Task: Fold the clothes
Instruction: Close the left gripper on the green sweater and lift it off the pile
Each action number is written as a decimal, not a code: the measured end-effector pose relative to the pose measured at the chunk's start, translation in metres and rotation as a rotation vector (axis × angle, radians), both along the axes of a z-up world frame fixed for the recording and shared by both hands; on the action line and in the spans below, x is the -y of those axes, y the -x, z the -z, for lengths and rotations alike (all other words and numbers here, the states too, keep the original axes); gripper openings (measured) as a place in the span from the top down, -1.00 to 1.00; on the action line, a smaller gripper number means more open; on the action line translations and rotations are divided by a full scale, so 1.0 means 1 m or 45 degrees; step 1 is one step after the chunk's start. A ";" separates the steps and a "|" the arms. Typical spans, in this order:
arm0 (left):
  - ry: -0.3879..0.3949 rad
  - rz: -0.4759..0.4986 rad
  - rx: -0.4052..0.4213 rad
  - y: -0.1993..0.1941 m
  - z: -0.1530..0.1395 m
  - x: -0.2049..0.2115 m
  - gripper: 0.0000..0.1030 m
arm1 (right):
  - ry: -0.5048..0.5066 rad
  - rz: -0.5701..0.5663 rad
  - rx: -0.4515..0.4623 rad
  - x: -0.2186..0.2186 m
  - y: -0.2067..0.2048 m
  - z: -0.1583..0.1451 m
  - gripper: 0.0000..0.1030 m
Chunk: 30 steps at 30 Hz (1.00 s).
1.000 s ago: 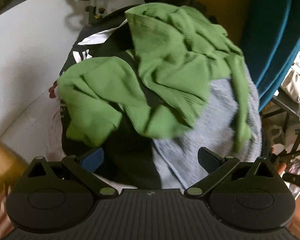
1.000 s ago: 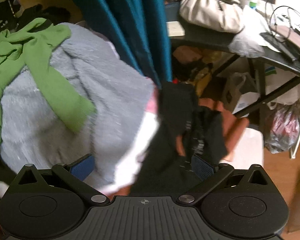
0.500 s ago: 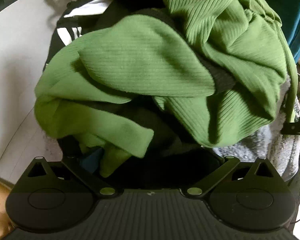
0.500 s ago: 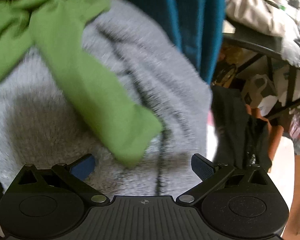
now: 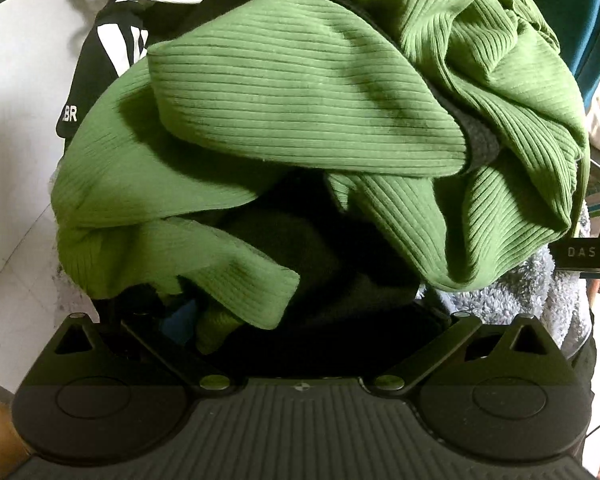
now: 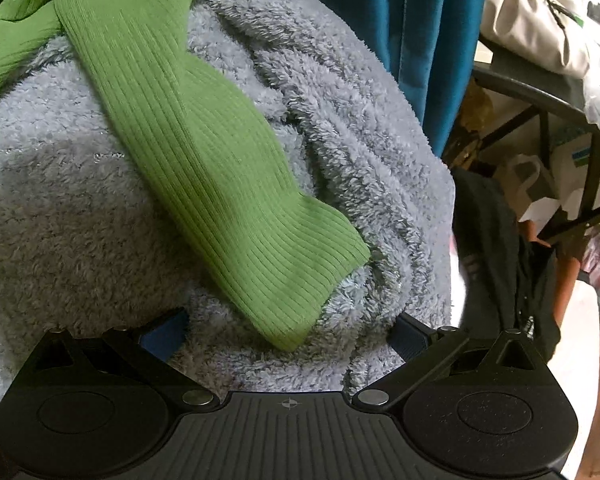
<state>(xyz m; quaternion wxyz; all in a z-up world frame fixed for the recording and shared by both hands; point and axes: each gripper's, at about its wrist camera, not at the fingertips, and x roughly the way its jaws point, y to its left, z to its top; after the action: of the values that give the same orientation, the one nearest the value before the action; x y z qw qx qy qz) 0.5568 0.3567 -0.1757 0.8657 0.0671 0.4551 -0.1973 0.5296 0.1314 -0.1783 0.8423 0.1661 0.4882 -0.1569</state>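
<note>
Your left gripper [image 5: 300, 320]: jaws spread, buried in the pile, green top [image 5: 300, 112] crowding its front, cuff edge at the left finger. Your right gripper [image 6: 288, 336]: jaws spread on grey fleece [image 6: 60, 208]; sleeve [image 6: 204, 152] hem between the fingers, open room right.

A crumpled green ribbed top [image 5: 300, 112] lies heaped on dark clothes. One sleeve (cuff end) [image 6: 204, 168] drapes across a fluffy grey fleece [image 6: 60, 208].
</note>
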 end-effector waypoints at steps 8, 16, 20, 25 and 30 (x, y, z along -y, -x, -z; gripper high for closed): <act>-0.041 0.014 0.003 -0.002 0.003 0.012 -1.00 | -0.025 0.000 0.003 0.003 -0.002 0.006 -0.99; -0.022 0.040 -0.047 -0.005 -0.006 0.014 -1.00 | -0.048 -0.017 -0.011 0.010 0.005 0.002 -0.99; 0.029 0.034 -0.051 -0.001 -0.015 0.009 -0.98 | -0.053 -0.037 0.001 0.014 0.015 0.000 -0.99; 0.134 0.020 -0.010 0.012 -0.041 0.000 -0.97 | -0.109 -0.025 0.026 0.023 0.031 -0.004 -0.99; 0.145 0.020 0.159 0.035 -0.071 -0.015 -0.97 | -0.127 -0.008 0.037 0.027 0.048 -0.005 -0.98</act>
<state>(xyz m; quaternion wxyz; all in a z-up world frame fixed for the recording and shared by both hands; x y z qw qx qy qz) 0.5215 0.3714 -0.1042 0.8933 0.0336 0.3877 -0.2250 0.4819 0.1044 -0.1728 0.8405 0.2087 0.4836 -0.1273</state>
